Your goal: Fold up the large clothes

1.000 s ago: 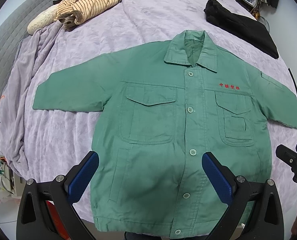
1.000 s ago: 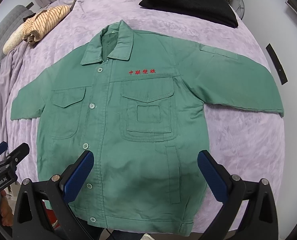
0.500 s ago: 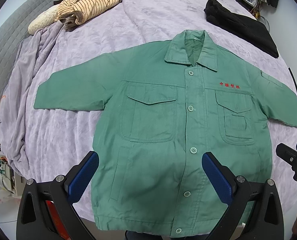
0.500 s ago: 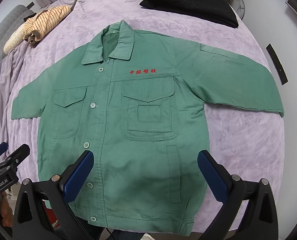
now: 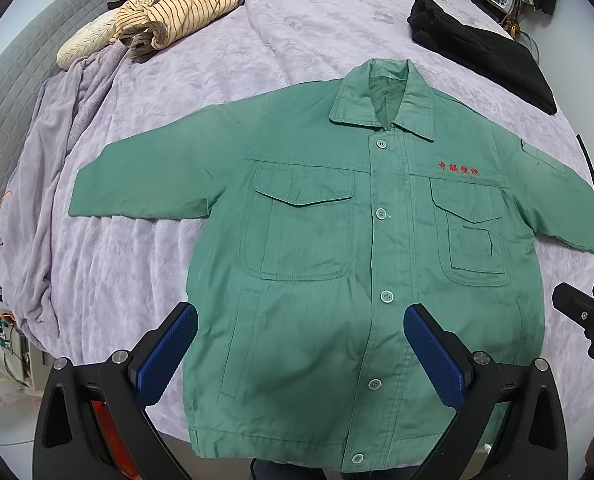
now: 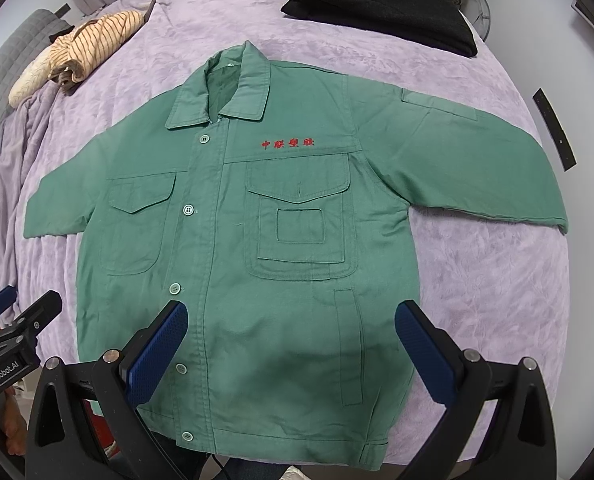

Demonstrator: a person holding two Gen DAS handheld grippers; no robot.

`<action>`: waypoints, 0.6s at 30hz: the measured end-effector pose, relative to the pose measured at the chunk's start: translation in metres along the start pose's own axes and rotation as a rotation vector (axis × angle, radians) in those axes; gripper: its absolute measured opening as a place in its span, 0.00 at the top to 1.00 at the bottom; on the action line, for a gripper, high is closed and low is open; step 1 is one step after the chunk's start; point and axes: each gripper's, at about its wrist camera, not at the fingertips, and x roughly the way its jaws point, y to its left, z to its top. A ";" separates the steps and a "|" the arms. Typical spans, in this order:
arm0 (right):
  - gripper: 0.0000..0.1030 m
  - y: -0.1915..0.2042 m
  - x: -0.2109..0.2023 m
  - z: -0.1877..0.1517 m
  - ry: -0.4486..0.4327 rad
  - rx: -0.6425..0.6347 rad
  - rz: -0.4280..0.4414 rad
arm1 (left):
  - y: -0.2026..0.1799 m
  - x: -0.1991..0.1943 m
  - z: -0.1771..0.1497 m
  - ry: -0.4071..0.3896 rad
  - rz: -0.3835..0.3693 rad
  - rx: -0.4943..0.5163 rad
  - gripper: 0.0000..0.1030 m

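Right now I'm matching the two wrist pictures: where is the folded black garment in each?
Left wrist view: the black garment lies upper right, beyond the collar.
Right wrist view: the black garment lies top centre-right, beyond the shoulder.
Shared landmark: the red embroidery on the green jacket.

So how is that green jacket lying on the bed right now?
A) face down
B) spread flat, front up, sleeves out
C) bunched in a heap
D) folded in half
B: the green jacket lies flat with buttons, chest pockets and red lettering showing, both sleeves stretched sideways.
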 end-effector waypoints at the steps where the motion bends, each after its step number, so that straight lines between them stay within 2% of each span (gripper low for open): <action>1: 0.00 0.001 0.000 0.000 -0.001 -0.001 0.000 | 0.000 0.000 0.000 0.000 0.000 0.000 0.00; 18: 0.00 0.002 -0.003 -0.003 -0.004 -0.005 0.003 | -0.001 0.000 0.000 0.001 0.001 -0.002 0.00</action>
